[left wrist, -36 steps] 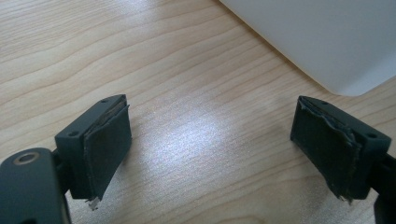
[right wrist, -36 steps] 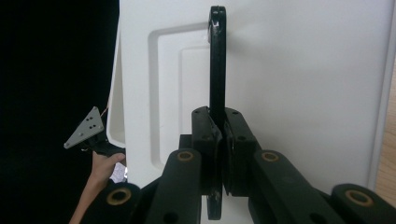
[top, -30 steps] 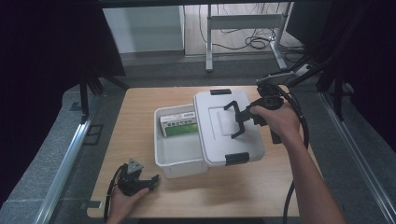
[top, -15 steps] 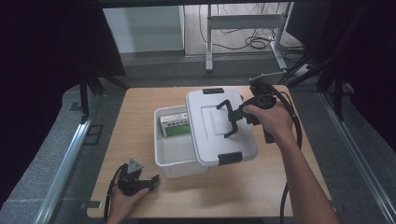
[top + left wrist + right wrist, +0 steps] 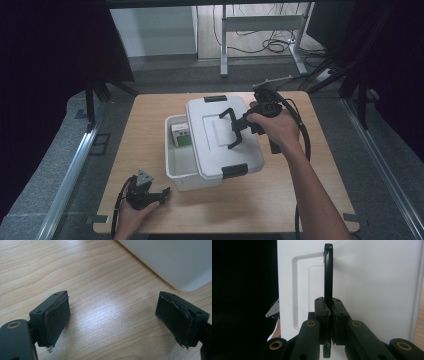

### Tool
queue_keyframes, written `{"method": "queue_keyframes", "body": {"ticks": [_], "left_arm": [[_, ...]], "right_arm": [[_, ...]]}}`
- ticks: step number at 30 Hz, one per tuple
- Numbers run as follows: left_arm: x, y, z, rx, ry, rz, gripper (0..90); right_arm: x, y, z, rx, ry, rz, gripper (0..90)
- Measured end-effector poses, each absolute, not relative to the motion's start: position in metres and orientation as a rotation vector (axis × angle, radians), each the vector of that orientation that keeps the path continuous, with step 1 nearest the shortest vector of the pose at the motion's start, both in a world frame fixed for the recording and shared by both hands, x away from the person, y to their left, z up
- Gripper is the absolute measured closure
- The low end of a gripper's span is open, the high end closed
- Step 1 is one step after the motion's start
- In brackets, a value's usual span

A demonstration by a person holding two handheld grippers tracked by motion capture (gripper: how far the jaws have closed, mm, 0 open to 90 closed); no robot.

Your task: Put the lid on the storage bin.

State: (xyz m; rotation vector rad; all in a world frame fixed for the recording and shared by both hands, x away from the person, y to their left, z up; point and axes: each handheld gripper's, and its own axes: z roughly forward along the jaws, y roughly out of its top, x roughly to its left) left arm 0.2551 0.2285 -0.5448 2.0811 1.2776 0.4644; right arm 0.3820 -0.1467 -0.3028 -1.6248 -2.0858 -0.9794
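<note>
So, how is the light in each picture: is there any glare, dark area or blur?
High view: the wooden table is evenly lit, the surroundings almost black, and the picture is slightly soft. Left gripper view: a pale glare patch lies on the wood between the open pads. Right gripper view: the white lid looks bright, the left side is black, and the black handle is sharp.

Looks like a lab recording bay: my wooden table [image 5: 150,125] sits between black curtains [image 5: 45,75], aluminium rails [image 5: 70,175], loose floor cables [image 5: 260,45].
</note>
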Motion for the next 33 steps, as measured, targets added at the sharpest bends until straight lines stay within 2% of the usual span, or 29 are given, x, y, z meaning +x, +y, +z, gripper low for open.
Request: {"method": "queue_keyframes", "body": {"ticks": [33], "left_arm": [[0.255,0.229,-0.545,2.087,1.272,0.461,12.1]], "right_arm": [[0.385,-0.096,-0.308,-1.628,-2.071,-0.958,85.3]]}}
